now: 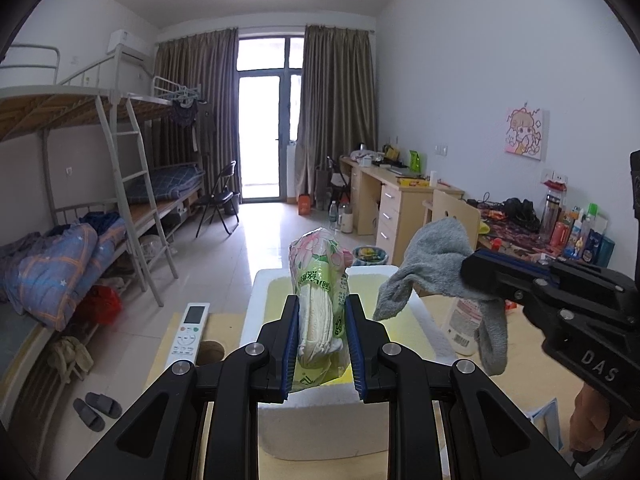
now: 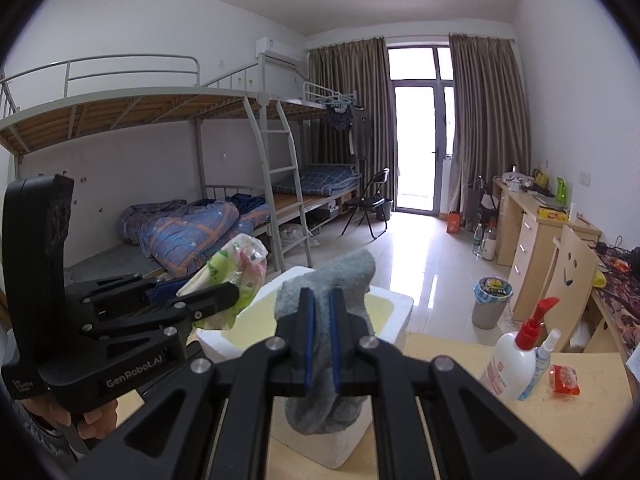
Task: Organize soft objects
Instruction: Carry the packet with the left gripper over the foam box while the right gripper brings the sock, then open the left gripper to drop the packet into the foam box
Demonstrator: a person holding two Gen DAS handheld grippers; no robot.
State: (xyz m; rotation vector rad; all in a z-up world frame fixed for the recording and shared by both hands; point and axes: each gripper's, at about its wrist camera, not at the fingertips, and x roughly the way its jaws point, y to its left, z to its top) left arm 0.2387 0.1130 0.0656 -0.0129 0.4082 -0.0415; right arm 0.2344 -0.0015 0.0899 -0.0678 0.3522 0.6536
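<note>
Left tool [image 1: 322, 344]: clamping a bagged bundle of enoki mushrooms [image 1: 320, 300], bag standing upright over the box
Right tool [image 2: 320, 336]: pinching a grey sock [image 2: 326, 280] tight, toe hanging below the pads
Foam box [image 1: 264, 292]: white, yellow-lined, sitting on the tabletop [image 2: 580, 420] under both loads
Remote control [image 1: 191, 334]: lying at 9 o'clock of the box
Pump bottle [image 2: 514, 368]: standing at 3 o'clock of the box

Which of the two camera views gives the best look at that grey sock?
The left wrist view: the grey sock hangs side-on from the right hand-held gripper, so its draped shape shows. In the right wrist view the grey sock is close, but the gripper's shut fingers cover its middle.
</note>
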